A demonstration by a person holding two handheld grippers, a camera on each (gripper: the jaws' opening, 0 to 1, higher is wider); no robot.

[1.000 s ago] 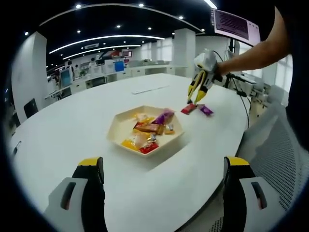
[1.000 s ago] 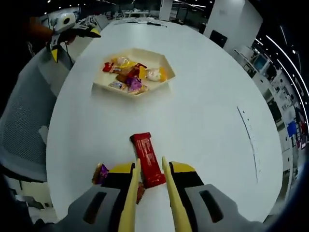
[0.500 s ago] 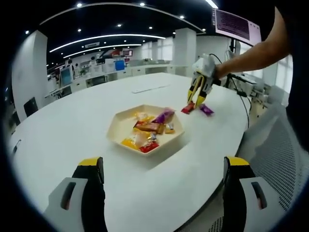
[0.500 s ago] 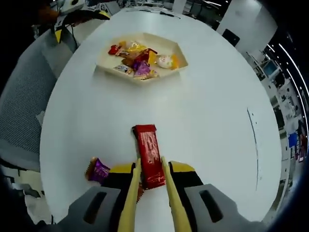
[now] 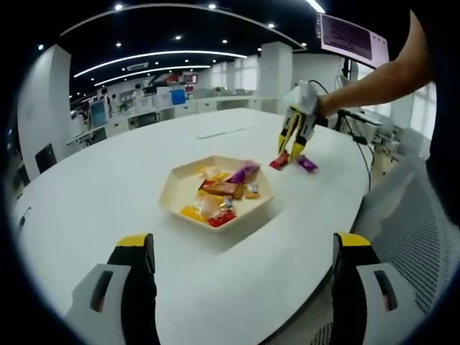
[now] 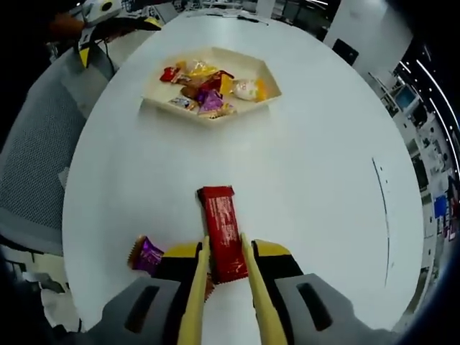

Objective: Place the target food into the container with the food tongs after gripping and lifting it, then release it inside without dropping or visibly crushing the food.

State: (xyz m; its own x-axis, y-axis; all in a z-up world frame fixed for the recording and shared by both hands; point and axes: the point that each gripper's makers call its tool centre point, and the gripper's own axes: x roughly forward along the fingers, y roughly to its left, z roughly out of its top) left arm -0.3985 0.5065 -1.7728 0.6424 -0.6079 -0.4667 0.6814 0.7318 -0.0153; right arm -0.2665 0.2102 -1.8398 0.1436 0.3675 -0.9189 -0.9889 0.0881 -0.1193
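While flat on the table (image 6: 323, 187), long red bar (image 6: 222, 231) between right tool (image 6: 224, 267) tongs, gripped.

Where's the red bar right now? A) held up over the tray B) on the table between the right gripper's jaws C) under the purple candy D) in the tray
B: the red bar lies on the white table with the right gripper jaws on either side of its near end, well short of the tray.
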